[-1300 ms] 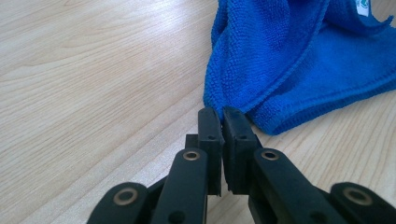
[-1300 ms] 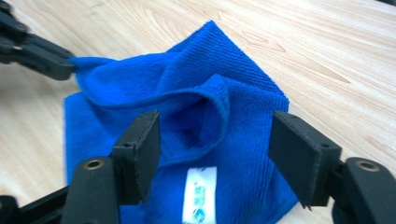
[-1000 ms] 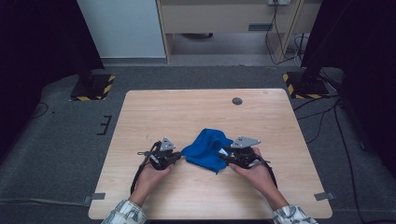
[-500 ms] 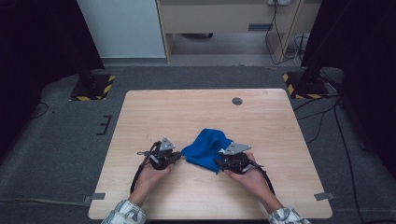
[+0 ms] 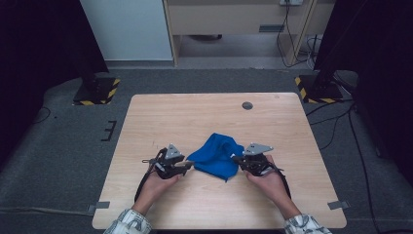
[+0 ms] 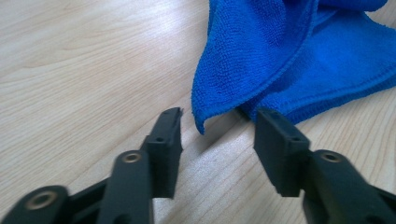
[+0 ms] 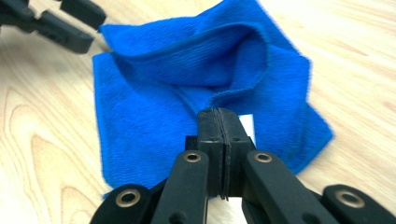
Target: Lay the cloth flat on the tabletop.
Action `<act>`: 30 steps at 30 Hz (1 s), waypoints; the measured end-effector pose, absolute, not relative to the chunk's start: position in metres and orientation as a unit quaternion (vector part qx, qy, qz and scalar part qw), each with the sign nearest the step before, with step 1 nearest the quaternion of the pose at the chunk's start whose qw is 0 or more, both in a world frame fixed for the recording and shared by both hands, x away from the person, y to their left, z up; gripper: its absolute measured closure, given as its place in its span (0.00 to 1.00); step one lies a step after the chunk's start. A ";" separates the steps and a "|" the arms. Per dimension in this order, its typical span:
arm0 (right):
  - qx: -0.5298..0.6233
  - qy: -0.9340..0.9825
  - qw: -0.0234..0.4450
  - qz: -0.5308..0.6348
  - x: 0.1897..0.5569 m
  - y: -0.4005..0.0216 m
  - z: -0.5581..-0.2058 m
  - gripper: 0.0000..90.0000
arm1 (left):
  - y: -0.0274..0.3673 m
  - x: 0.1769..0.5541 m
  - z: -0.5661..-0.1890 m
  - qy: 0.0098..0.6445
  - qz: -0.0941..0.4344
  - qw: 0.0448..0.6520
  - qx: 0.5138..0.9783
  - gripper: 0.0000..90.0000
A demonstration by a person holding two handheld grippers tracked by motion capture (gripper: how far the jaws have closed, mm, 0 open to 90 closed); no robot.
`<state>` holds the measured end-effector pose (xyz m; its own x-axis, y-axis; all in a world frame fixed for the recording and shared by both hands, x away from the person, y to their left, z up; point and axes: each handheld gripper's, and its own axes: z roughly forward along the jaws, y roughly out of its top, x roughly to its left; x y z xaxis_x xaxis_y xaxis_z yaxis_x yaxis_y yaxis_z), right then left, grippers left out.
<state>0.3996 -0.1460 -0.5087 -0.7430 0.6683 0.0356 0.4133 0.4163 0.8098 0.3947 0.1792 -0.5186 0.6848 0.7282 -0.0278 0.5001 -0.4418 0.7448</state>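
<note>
On the wooden table (image 5: 204, 117) we see a blue cloth (image 5: 216, 156), loosely folded and rumpled, lying at 6 o'clock from the tabletop's centre, its long axis running 1 to 7 o'clock. At its 3 o'clock, our right gripper (image 7: 219, 122) is clenched over the cloth's edge by a white tag (image 7: 247, 126), having just closed. At its 9 o'clock, our left gripper (image 6: 217, 126), jaws just opened, is released, a cloth corner hanging between them untouched.

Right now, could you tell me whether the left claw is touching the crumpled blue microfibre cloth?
Apart. In the left gripper view the left claw stands open, and the cloth's hanging corner sits in the gap between the jaws with bare wood showing either side.
</note>
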 end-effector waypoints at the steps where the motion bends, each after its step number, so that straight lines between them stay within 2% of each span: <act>1: 0.326 0.828 0.148 0.430 0.400 -0.146 -0.509 0.99 | 0.180 0.394 -0.518 0.367 0.154 0.381 0.835 0.56; 6: 0.337 0.822 0.150 0.433 0.403 -0.154 -0.505 0.99 | 0.183 0.395 -0.519 0.353 0.158 0.391 0.835 0.43; 14: 0.343 0.818 0.148 0.437 0.405 -0.159 -0.503 0.99 | 0.178 0.401 -0.527 0.342 0.166 0.371 0.847 0.45; 20: 0.345 0.816 0.147 0.440 0.406 -0.160 -0.502 0.99 | 0.176 0.408 -0.532 0.345 0.178 0.369 0.845 0.55; 24: 0.345 0.814 0.146 0.444 0.406 -0.160 -0.502 0.99 | 0.174 0.410 -0.532 0.336 0.179 0.367 0.849 0.67; 30: 0.344 0.810 0.149 0.450 0.405 -0.162 -0.500 0.99 | 0.168 0.414 -0.527 0.329 0.185 0.371 0.849 0.95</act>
